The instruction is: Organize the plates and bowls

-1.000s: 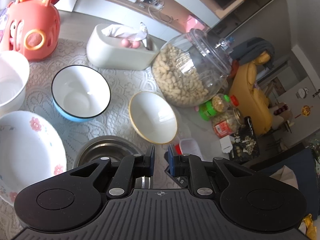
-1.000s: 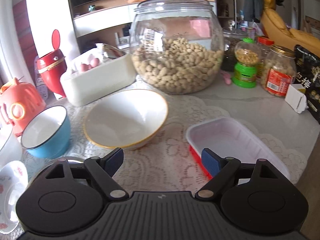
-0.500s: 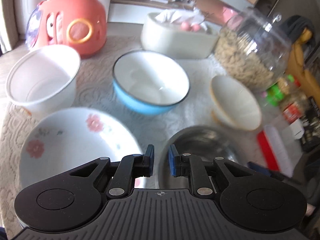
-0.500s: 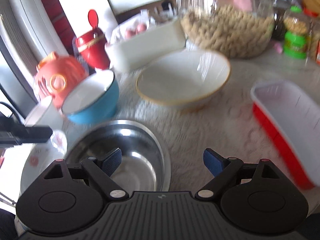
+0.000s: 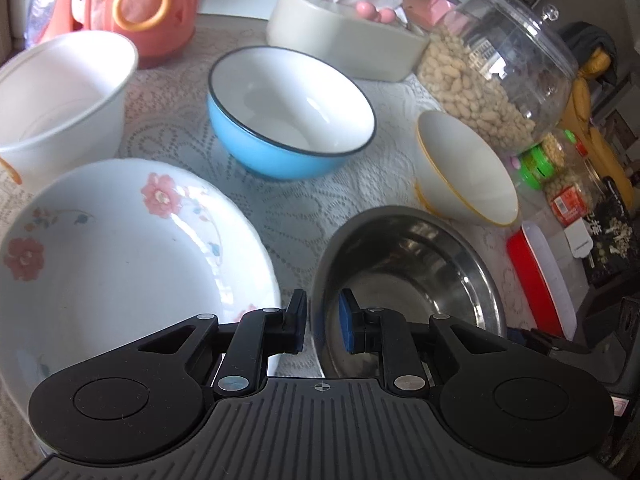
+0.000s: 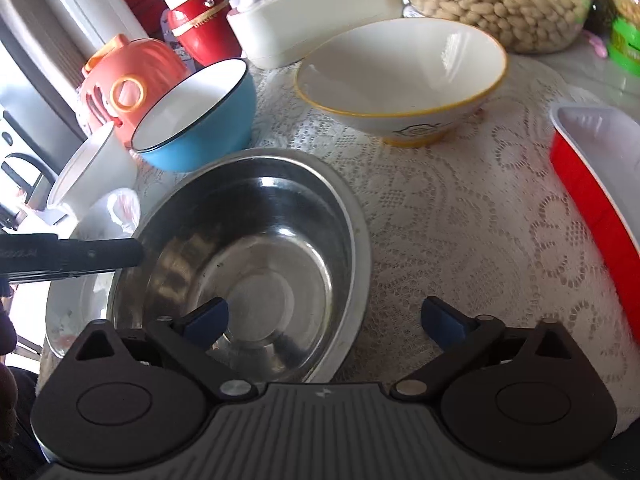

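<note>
No legible text, labels or numbers anywhere.

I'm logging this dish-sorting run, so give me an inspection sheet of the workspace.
Surface: lace cloth on a pale table.
Job's things: steel bowl, blue bowl, yellow-rimmed bowl, floral plate, white tub, all empty.
Clutter: peanut jar, tissue box, red tray, orange toy.
Grippers: left gripper opening astride the steel bowl's rim; right gripper opening over the steel bowl's rim.
Cables: nothing seen.
Surroundings: yellow chair.
</note>
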